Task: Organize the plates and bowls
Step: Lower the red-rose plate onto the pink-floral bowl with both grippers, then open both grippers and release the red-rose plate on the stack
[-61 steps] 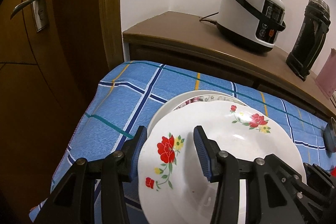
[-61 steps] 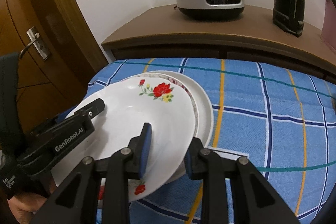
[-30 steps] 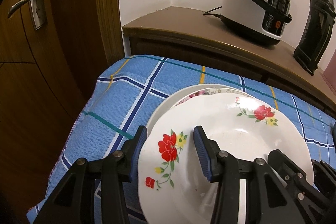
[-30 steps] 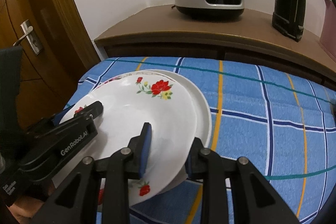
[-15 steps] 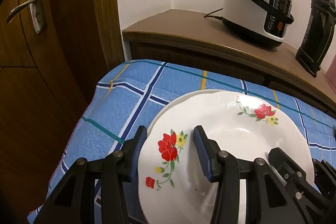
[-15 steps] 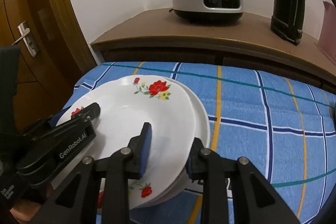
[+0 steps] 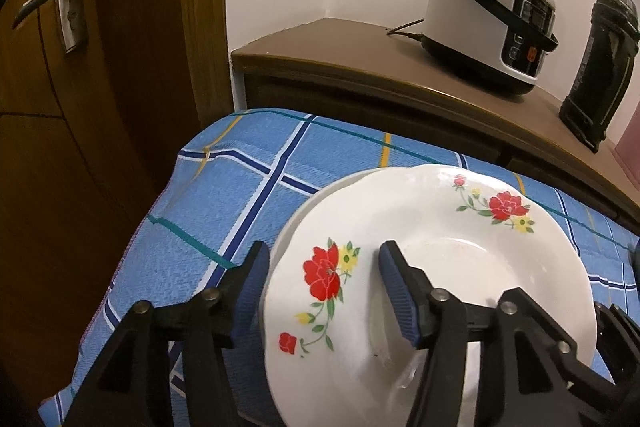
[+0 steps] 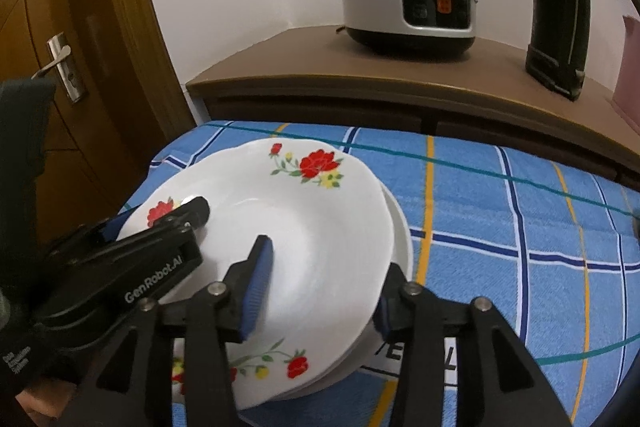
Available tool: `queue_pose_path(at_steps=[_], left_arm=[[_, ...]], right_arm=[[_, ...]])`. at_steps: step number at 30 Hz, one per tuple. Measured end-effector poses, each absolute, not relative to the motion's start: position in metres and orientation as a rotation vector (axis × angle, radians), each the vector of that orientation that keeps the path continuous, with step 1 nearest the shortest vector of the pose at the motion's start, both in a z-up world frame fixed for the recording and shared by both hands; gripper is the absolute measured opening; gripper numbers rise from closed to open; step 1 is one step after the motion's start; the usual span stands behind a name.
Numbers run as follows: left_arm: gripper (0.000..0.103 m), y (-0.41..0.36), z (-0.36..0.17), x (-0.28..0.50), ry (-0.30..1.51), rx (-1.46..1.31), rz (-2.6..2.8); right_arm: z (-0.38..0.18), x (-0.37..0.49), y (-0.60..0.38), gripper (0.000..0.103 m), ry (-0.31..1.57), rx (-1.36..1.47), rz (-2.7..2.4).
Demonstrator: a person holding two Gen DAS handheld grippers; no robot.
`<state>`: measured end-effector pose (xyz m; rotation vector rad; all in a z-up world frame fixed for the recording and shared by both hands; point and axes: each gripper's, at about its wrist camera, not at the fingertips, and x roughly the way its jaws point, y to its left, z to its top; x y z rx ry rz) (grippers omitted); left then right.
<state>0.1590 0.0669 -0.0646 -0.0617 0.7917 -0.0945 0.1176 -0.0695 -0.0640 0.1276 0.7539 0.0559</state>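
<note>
The white flower-painted ceramic plate lies on the plate stack at the blue checked tablecloth's left edge — left gripper and right gripper are both opening, pads astride its rim.

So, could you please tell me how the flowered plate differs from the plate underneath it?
The flowered plate lies on top, fully in view, with red flower sprays on its rim; of the lower plate only a plain white edge shows. Both grippers' opening jaws straddle the flowered plate's rim; whether they also span the lower plate is unclear. Both are white, round and stacked on the blue checked cloth.
</note>
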Motion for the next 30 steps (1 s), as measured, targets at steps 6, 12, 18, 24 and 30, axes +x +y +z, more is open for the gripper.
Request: queue_pose_path(at_steps=[6,12,18,24,30], left_arm=[[0.064,0.067,-0.065,0.159,0.795,-0.066,-0.09],[0.065,0.068,-0.066,0.159,0.803,-0.076,-0.093],[0.066,0.067,-0.067,0.159,0.811,-0.071,-0.077],[0.066,0.067,-0.065,0.157,0.815,-0.049,-0.066],[0.066,0.071,-0.063,0.152,0.823,-0.051,-0.045]], right_arm=[[-0.063,0.116,-0.069,0.045,0.764,0.152,0.063],[-0.06,0.114,-0.072,0.045,0.784,0.202,0.067],[-0.051,0.109,-0.073,0.048,0.8,0.209,0.044],[-0.049,0.106,-0.075,0.048,0.808,0.222,0.046],[-0.052,0.101,-0.089,0.055,0.833,0.278,0.017]])
